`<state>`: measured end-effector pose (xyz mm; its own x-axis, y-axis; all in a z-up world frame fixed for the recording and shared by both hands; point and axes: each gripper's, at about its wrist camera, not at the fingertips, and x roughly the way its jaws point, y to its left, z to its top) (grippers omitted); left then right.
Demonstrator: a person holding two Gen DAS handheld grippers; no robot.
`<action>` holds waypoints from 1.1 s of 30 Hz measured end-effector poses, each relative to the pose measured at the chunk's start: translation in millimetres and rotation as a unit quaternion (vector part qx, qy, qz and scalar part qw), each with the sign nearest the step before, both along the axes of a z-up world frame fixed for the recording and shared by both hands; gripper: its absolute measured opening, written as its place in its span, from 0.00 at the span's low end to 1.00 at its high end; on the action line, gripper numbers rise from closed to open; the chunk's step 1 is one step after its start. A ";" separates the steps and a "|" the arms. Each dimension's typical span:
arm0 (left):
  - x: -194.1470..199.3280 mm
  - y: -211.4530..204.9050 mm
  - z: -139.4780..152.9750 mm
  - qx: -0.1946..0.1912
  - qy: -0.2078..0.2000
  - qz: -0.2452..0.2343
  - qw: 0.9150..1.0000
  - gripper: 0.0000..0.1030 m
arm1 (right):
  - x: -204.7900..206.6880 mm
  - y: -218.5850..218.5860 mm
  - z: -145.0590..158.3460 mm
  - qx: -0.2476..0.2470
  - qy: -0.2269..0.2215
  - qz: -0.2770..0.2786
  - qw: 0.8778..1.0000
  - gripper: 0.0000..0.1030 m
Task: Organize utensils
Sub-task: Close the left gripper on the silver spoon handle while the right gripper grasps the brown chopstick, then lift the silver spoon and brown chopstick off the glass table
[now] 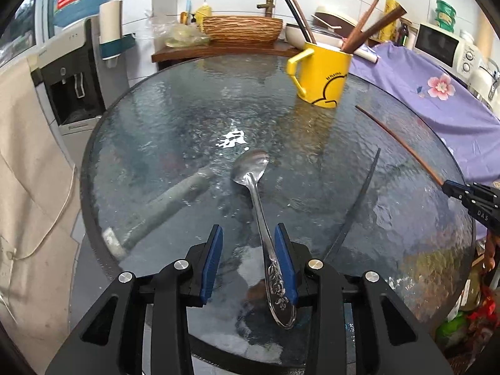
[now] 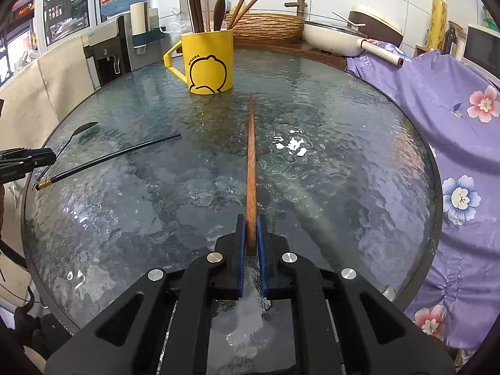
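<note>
Utensils lie scattered on the round glass desk: a metal spoon, a black chopstick and a wooden chopstick, while the yellow mug at the far side already holds several sticks. The right gripper has its jaws clenched on the near end of the wooden chopstick, whose tip points toward the mug. The left gripper stands released, its jaws spread either side of the spoon's decorated handle, which lies against the right pad. To do this step well, the left jaws should probably centre on the handle before pinching, since thin metal on glass may slip. The right should likely lift the chopstick, tilt it tip-down over the mug, and avoid knocking the sticks inside.
</note>
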<state>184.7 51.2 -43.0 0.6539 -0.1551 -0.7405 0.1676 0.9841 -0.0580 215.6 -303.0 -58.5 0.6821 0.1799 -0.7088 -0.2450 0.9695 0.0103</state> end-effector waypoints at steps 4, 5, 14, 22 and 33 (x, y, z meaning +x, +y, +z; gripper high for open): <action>-5.7 4.1 0.9 -0.020 0.001 0.006 1.000 0.33 | 0.0 1.1 0.2 0.000 0.000 -0.002 1.000 0.08; -7.2 2.8 1.2 -0.022 0.003 0.002 1.000 0.33 | -0.2 1.4 0.1 0.000 0.001 -0.002 1.000 0.08; -21.2 -10.3 -4.5 0.013 0.001 0.001 1.000 0.33 | -6.1 5.5 0.0 0.001 -0.002 0.000 1.000 0.08; -41.2 -15.7 -7.1 0.040 -0.018 0.005 0.999 0.29 | -16.0 10.8 -1.5 0.001 -0.011 -0.004 1.000 0.08; -40.4 -16.7 -7.7 0.029 -0.027 0.003 0.999 0.13 | -25.8 16.9 -1.6 0.003 -0.016 -0.003 1.000 0.08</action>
